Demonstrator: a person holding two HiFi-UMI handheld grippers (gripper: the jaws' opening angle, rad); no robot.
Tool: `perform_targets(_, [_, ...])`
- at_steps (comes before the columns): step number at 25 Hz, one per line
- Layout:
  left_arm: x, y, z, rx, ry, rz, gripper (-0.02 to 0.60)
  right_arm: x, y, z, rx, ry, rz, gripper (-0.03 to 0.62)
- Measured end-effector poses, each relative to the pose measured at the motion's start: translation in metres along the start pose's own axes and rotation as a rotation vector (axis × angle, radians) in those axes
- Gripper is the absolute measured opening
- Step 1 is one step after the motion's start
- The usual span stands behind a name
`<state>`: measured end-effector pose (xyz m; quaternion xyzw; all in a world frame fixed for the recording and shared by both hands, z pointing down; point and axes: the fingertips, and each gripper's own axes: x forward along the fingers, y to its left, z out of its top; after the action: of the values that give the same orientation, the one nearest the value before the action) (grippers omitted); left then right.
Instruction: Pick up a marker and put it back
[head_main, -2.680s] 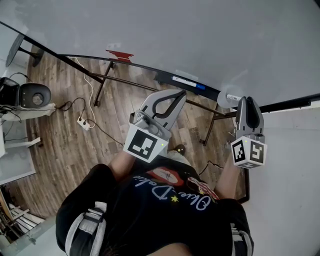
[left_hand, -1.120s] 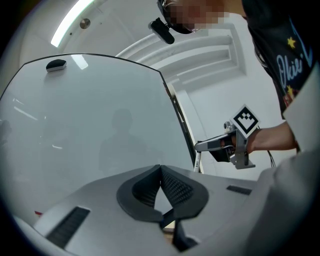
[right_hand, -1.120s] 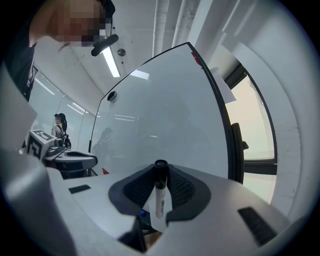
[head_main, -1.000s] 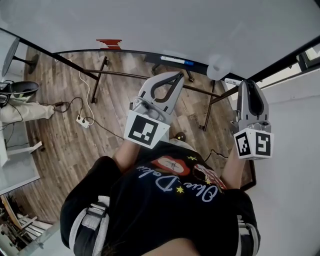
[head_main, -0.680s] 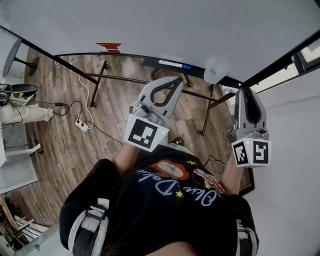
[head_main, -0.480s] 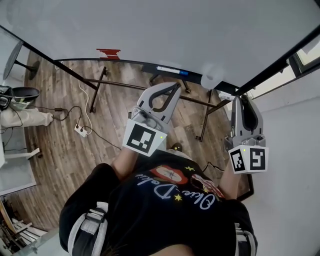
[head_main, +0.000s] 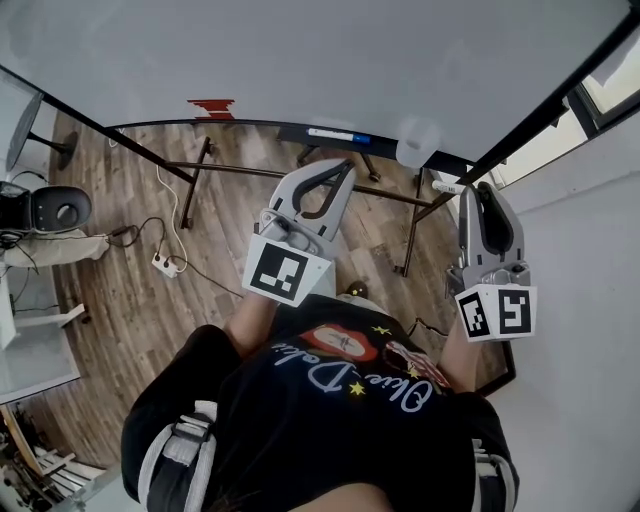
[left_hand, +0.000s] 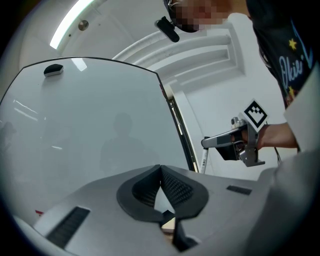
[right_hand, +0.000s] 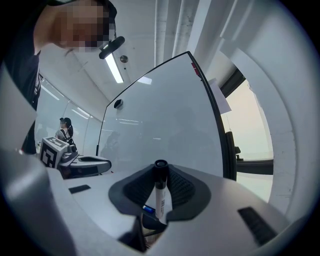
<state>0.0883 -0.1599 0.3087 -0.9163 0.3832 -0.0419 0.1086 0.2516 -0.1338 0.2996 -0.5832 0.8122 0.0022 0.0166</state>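
White marker (right_hand: 160, 197), black cap up — upright, clamped in right gripper (right_hand: 161, 172)

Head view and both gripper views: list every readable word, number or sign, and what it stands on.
On the black T-shirt: white cursive lettering, too distorted to read.
On the white marker with black cap: label print, too small.
On the white cube with black squares: pattern only, no words.
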Motion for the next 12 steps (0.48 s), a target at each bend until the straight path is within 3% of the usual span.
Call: perform_targets(12, [-0.0054, -0.0065, -0.0001, 0.003, 0.001, -0.006, 0.003, -0.0105, 0.0031, -0.0014, 0.007, -0.001, -0.005, 0.072])
